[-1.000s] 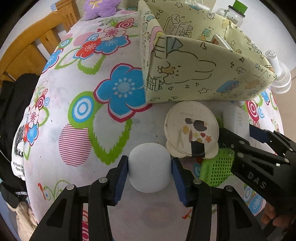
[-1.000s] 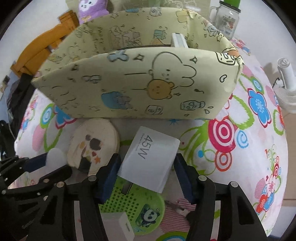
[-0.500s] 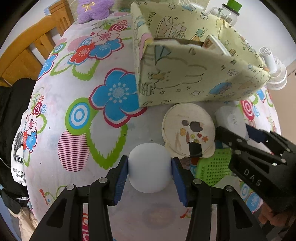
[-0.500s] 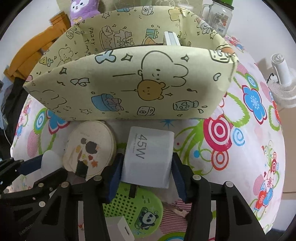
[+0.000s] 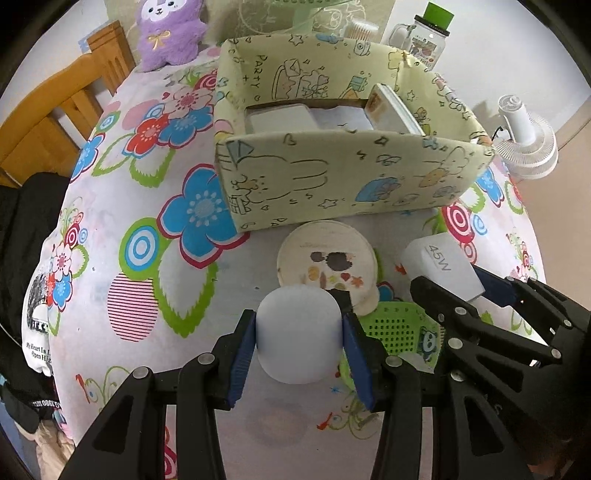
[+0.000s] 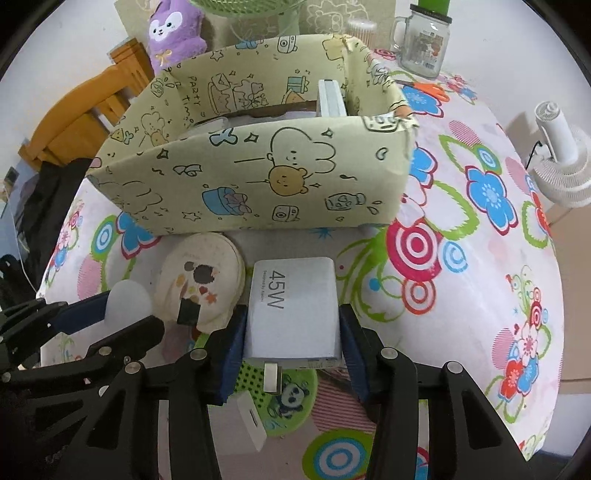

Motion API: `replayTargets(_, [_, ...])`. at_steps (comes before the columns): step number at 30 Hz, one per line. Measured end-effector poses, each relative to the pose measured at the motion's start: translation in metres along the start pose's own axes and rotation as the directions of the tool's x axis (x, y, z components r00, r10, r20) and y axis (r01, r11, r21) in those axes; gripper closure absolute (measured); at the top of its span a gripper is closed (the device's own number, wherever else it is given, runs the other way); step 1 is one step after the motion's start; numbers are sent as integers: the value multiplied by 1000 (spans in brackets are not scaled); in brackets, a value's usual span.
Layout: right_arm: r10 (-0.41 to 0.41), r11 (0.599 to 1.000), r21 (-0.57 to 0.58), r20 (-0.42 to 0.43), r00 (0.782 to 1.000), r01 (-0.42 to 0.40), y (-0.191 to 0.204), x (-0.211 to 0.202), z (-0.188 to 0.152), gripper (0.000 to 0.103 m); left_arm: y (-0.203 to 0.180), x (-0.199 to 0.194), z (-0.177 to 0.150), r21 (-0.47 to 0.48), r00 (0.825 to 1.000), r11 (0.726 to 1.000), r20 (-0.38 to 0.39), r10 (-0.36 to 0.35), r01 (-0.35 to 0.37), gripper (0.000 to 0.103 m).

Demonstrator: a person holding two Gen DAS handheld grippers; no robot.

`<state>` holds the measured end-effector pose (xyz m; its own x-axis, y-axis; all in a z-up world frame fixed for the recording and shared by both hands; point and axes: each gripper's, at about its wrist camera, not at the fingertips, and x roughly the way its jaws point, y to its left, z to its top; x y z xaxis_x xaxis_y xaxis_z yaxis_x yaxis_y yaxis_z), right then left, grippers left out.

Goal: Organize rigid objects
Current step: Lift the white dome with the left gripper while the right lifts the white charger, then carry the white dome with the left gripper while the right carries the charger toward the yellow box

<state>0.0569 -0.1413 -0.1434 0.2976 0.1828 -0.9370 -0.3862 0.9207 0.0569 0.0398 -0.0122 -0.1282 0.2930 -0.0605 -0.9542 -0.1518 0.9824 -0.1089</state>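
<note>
My left gripper (image 5: 299, 350) is shut on a white rounded cap-like object (image 5: 298, 332) and holds it above the table. My right gripper (image 6: 291, 336) is shut on a white 45W charger (image 6: 293, 314), also lifted; the charger also shows in the left wrist view (image 5: 441, 266). The yellow cartoon-print box (image 5: 332, 184) stands just beyond both, open at the top, with white items inside (image 5: 280, 120); it also shows in the right wrist view (image 6: 258, 184). A round cream disc (image 5: 327, 262) lies in front of the box.
A green perforated panda item (image 6: 291, 387) and a small white charger (image 6: 251, 417) lie below the right gripper. A purple plush (image 5: 170, 33), a glass jar (image 6: 424, 40), orange scissors (image 6: 428, 88) and a small white fan (image 6: 561, 162) stand around. A wooden chair (image 5: 55, 122) is at the left.
Both grippers have risen with their objects, so the box's inside now shows. The 45W charger has turned straight between the right fingers.
</note>
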Motion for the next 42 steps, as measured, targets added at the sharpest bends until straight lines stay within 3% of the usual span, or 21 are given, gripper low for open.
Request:
replayTargets(19, [22,1000,11,65,998,-23,-17,-48,4,53,-30,-44,-7,10,995,999,94,42,-43,55])
replayTargets(42, [39,999,-7,160,986,-38,-4,-99,17,53,-24,-98,-2,6,981,998,181,63,-65,55])
